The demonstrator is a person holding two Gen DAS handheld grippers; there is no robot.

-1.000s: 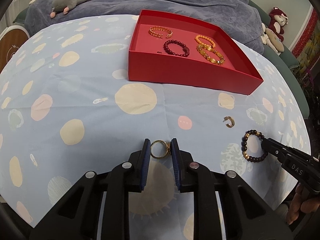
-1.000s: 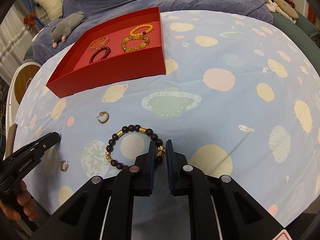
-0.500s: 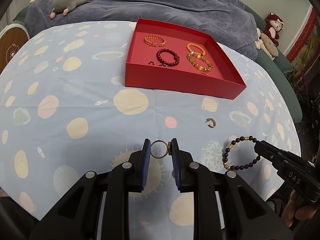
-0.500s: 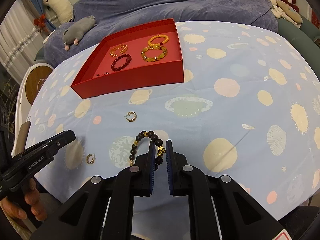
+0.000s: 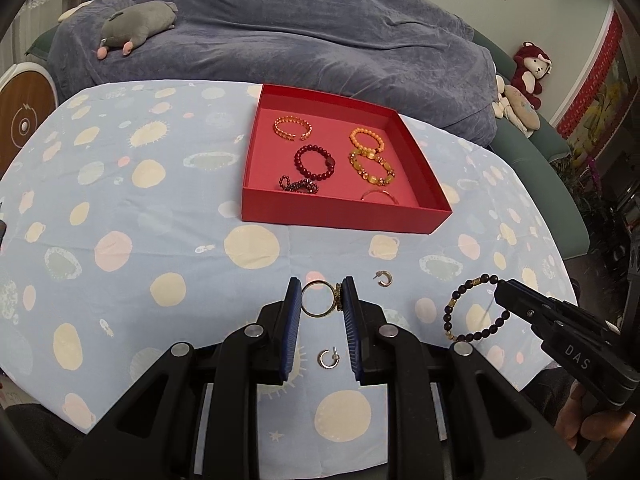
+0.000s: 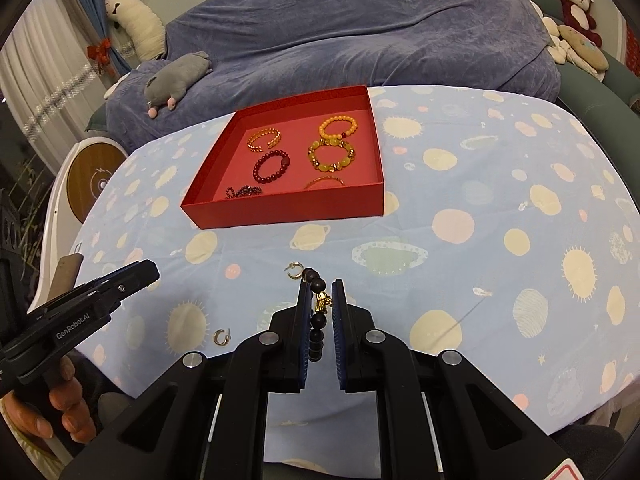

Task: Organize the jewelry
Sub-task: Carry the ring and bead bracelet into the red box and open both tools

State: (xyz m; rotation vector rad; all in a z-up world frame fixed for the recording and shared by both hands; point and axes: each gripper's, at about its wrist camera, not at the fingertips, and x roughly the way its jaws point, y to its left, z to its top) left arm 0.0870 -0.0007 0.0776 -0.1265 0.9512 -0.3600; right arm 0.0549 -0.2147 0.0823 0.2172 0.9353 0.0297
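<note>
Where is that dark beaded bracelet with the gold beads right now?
The dark beaded bracelet hangs pinched in the right gripper, lifted above the tablecloth in front of the red box, with a small gold hoop earring just beyond it.

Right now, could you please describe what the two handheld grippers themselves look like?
Both are matte black plastic. The left gripper and right gripper each have two flat fingers lined with ribbed blue pads, plus round silver pivot bolts. Side views show white lettering: "GenRobot.AI" on the left, "DAS" on the right. Bare hands hold them; no cables or sleeves are visible.
</note>
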